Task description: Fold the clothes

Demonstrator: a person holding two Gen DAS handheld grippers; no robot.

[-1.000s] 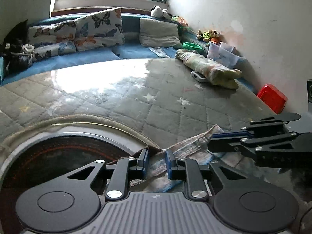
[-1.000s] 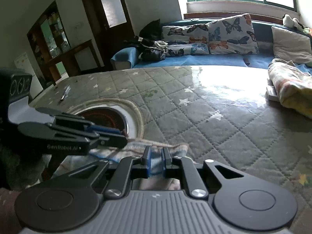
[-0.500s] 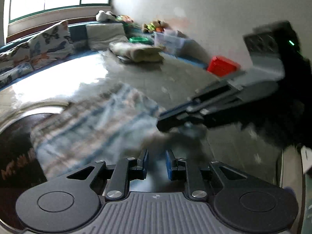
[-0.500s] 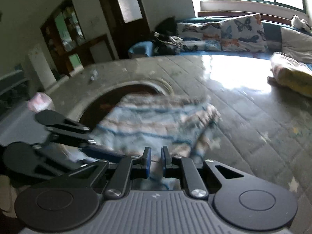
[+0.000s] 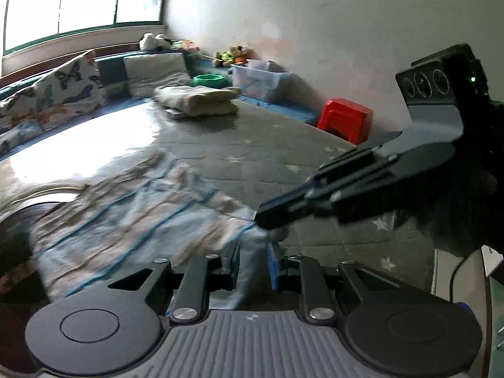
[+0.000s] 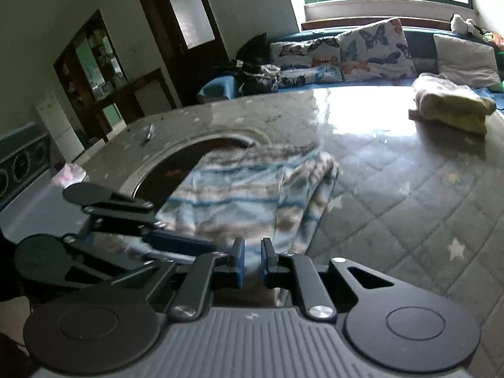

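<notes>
Mid-fold, I'd judge: striped garment [image 6: 239,195] spread rumpled on tabletop [image 6: 409,189], near edge pinched by left tongs [image 5: 253,260] and right tongs [image 6: 250,260]; folds remain.

My left camera is looking low across the worktop [image 5: 267,145] toward the wall; my right is facing the window. Both are sharing the cloth [image 5: 132,220] [image 6: 239,195], close.

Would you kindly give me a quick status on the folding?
Left gripper and right gripper both shut on striped cloth. Cloth spread over grey quilted mat. Nothing in the way.
</notes>
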